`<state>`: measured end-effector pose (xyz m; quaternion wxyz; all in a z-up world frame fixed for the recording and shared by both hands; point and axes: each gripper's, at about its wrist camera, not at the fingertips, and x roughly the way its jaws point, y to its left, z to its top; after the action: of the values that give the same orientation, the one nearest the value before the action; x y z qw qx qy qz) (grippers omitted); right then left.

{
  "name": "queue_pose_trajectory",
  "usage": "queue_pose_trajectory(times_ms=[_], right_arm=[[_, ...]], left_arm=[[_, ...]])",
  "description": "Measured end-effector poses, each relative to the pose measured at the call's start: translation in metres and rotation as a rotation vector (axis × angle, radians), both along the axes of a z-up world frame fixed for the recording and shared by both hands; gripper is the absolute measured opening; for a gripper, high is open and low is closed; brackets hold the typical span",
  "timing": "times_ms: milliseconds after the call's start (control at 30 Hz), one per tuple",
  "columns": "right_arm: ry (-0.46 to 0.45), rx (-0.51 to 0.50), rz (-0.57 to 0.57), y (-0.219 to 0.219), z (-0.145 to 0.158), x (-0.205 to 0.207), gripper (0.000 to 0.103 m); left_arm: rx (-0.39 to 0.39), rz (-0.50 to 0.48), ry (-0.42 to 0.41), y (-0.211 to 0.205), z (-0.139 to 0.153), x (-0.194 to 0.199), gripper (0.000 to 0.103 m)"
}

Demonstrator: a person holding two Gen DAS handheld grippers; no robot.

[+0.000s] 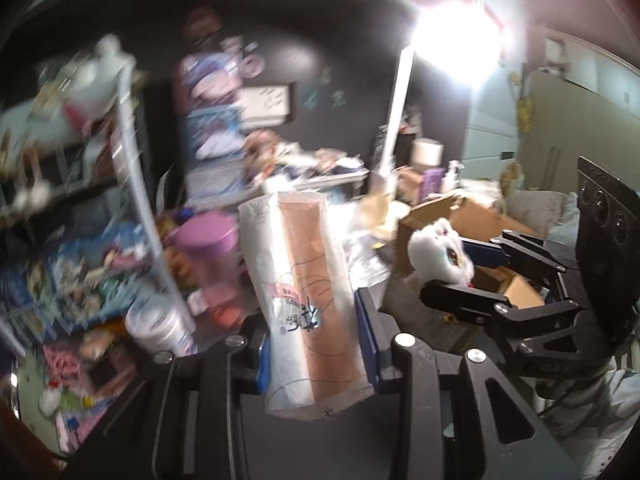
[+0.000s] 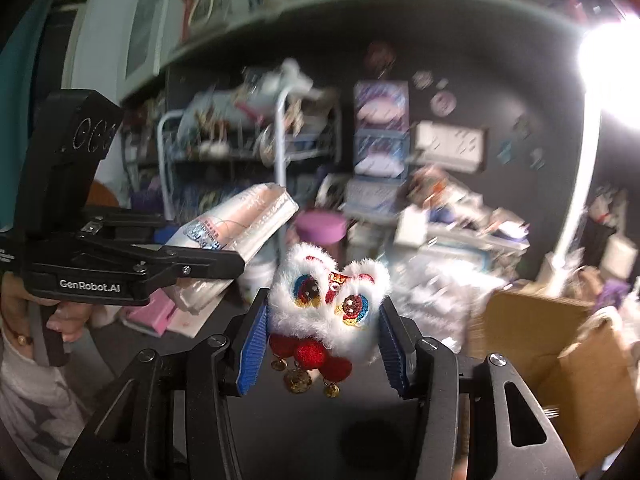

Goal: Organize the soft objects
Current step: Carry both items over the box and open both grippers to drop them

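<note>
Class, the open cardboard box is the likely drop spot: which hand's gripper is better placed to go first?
Probably right: the right gripper, holding the lion-head plush, is beside the cardboard box; the left gripper with its plastic packet is farther away.

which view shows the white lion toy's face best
The right wrist view: the white lion toy faces the camera between the right tongs, eyes and red pompoms clear. The left wrist view shows it small, side-on, partly hidden.
</note>
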<state>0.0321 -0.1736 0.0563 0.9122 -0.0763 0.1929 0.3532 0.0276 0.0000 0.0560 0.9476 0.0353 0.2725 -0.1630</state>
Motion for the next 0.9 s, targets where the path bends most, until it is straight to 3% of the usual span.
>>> queue_pose_trajectory(times_ms=[233,467,667,900], right_arm=[[-0.032,0.062,-0.132,-0.072,0.017,0.006,0.046],[0.007,0.024,-0.253,-0.136,0.003,0.025,0.046],[0.057,-0.04,-0.272,-0.157,-0.023,0.039,0.048],[0.036,-0.101,-0.248,-0.159,-0.036,0.044,0.055]], left_arm=[[0.013,-0.155,-0.018,-0.07,0.024,0.019,0.032],[0.032,-0.272,0.016,-0.141,0.02,0.052,0.032],[0.085,-0.319,0.076,-0.189,0.002,0.078,0.032],[0.129,-0.312,0.138,-0.204,-0.017,0.099,0.032]])
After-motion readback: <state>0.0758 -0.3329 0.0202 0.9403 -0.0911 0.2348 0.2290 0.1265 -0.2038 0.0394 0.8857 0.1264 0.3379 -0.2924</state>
